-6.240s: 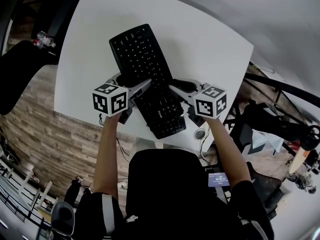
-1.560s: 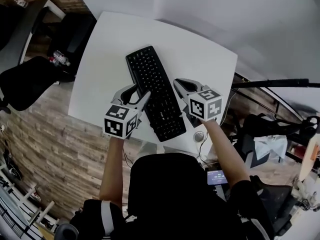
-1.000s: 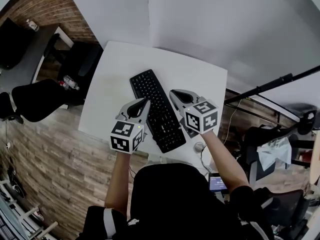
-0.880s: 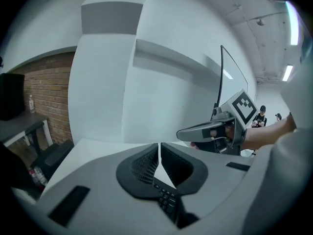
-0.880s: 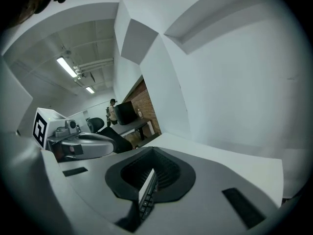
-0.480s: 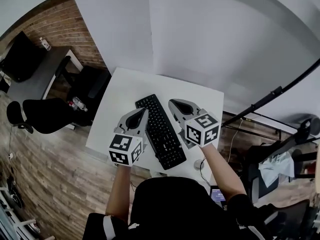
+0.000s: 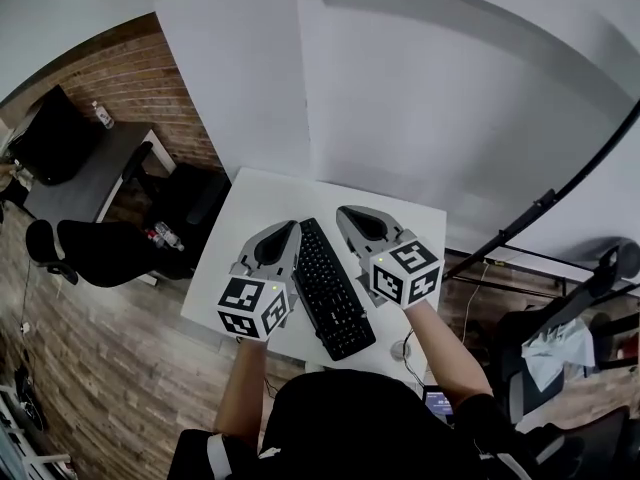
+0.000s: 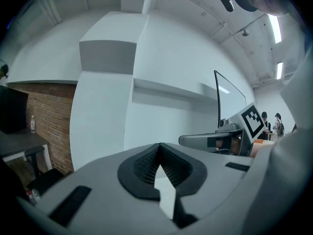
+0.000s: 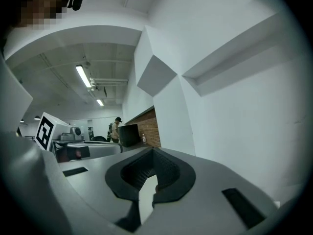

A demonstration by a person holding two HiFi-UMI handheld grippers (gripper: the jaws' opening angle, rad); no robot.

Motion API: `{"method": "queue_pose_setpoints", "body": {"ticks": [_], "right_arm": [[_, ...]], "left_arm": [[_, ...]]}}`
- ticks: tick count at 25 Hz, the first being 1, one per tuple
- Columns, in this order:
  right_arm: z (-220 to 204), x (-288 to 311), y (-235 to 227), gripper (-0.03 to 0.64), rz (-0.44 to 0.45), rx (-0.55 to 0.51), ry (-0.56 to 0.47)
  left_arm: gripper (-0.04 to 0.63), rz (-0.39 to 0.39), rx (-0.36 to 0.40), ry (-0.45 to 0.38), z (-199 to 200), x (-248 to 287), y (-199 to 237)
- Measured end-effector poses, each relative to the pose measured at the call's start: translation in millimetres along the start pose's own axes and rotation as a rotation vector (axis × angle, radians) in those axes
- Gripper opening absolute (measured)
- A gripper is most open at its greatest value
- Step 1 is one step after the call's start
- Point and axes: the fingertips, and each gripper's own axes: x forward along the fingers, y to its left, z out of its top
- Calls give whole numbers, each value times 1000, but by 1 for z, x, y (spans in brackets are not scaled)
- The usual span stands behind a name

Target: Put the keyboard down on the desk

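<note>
Only the head view shows the keyboard (image 7: 330, 290): it lies flat on the white desk (image 7: 258, 200), between and below the left tongs (image 7: 292, 226) and right tongs (image 7: 342, 212). Their own views face white wall (image 8: 166, 77) and brick (image 8: 49, 126), with the jaws closed on nothing. A black office chair (image 7: 95, 243) stands on the wood floor (image 7: 120, 368) beyond the left tongs.

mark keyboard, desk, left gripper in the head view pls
keyboard (image 7: 333, 290), head view, middle of the key field.
desk (image 7: 262, 200), head view, bare top near the far left corner.
left gripper (image 7: 291, 227), head view, tips of the shut jaws.
</note>
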Motion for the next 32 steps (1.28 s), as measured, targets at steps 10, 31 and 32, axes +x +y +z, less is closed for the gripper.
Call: {"method": "queue_pose_setpoints", "body": {"ticks": [10,31,32], "right_arm": [[27,-6,5,41,3,-30,-67],[22,-8,4,40,-25,-95,-73],[21,-8,4,40,-25,-94,-71]], "left_arm": [[14,-6,33,-31,19,1,-9],[14,21,11,-37,15,3,-3],[14,21,10,-36,15,3,-3]]}}
